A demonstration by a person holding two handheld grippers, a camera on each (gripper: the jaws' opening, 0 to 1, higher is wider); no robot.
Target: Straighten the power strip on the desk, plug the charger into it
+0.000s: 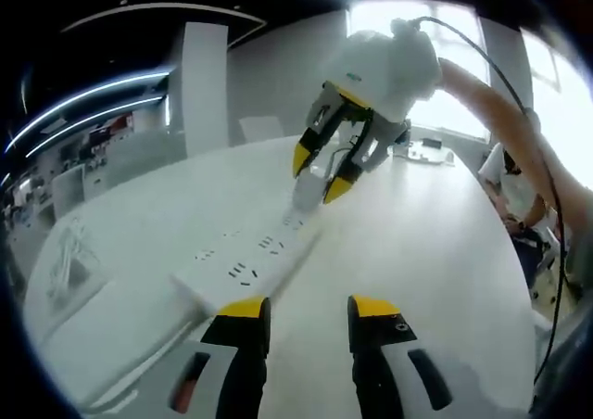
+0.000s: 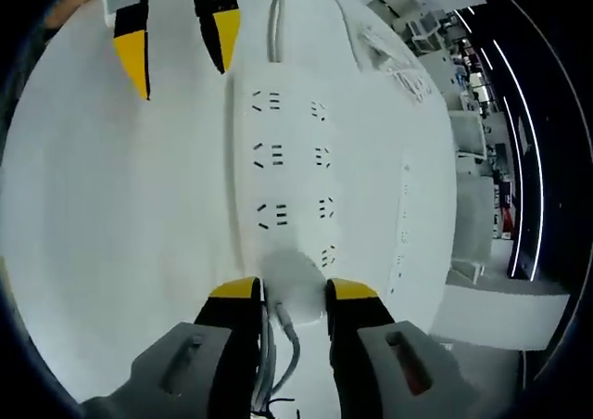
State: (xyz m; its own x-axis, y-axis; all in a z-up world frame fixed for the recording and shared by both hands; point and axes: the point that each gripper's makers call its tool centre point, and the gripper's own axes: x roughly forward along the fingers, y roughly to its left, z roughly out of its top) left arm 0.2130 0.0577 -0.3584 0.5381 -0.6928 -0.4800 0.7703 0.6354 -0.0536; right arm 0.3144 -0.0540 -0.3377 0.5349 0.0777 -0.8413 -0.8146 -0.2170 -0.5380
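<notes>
While charger [image 2: 298, 294] sits between right gripper [image 2: 293, 291] jaws, over power strip [image 2: 292, 150]

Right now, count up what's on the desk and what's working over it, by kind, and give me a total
Power strip: 1
Charger, white, held between the right gripper's jaws at the strip's near end: 1
Grippers with yellow tips: 2, the left gripper and the right gripper
Total: 4
</notes>
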